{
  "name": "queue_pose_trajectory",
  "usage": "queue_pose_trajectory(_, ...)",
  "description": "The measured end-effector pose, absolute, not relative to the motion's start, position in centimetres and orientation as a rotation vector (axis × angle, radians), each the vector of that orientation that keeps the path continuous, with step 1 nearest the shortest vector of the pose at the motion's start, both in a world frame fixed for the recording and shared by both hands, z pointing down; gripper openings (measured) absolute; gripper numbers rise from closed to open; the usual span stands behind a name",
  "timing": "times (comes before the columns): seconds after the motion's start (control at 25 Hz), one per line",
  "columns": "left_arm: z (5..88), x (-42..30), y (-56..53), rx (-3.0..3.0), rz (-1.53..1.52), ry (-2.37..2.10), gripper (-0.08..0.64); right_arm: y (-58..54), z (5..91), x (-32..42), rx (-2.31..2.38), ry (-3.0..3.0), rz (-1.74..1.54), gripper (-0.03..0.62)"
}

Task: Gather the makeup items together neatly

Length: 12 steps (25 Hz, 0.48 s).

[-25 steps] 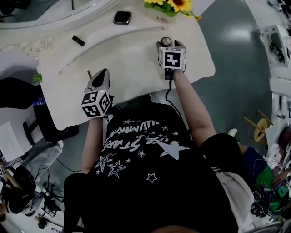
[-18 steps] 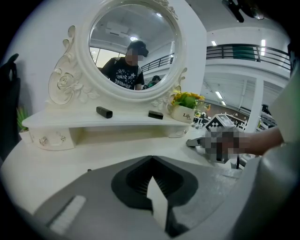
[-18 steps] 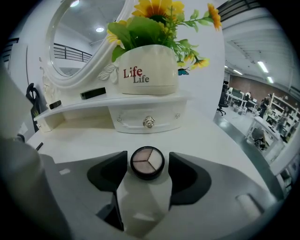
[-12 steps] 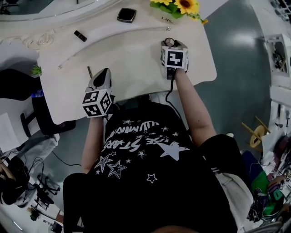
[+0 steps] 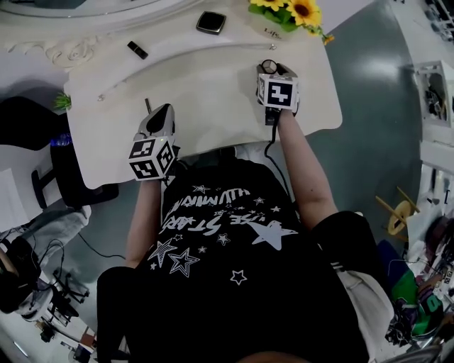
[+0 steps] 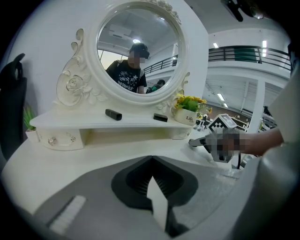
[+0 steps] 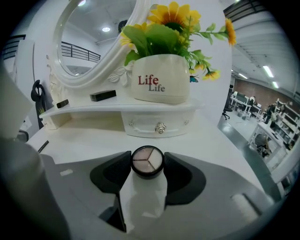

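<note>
the right gripper [image 7: 147,165] has its fingers narrow around a round compact [image 7: 147,161] with three pale shades under its lid. it holds the compact by the two sides, above the right part of the white table [image 5: 213,92], just near of the small drawer under the shelf [image 7: 117,111].

the left gripper [image 6: 151,160] has its jaws pressed together with nothing between them. it hangs over the near left part of the table.

the other makeup items lie far and left from the compact. a black square case [image 5: 211,22] is on the raised shelf, beside the flower pot [image 7: 159,77] and to its left. a lipstick [image 5: 137,49] lies more to the left on the same shelf, with its long axis along the shelf. a thin pencil [image 5: 148,105] lies on the table just far of the left gripper, with its long axis about near to far.

so, in my judgement, the compact must travel far and left to join the case, and the right gripper is the nearer one for this. the lipstick and the pencil are nearer to the left gripper, which must open first.
</note>
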<state>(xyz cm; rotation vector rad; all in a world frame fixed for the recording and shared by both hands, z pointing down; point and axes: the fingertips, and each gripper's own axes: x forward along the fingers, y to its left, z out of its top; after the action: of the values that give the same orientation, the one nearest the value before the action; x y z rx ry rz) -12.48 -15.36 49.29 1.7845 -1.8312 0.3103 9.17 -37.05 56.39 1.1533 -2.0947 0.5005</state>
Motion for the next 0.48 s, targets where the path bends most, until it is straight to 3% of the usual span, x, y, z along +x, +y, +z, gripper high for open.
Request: queue_pose_trajectory(0.48,48.3,-17.4,-11.3,1.801,0.282,-1.842,0.000,-31.3,53.3,1.5,1.087,-2.185,0.486,0.247)
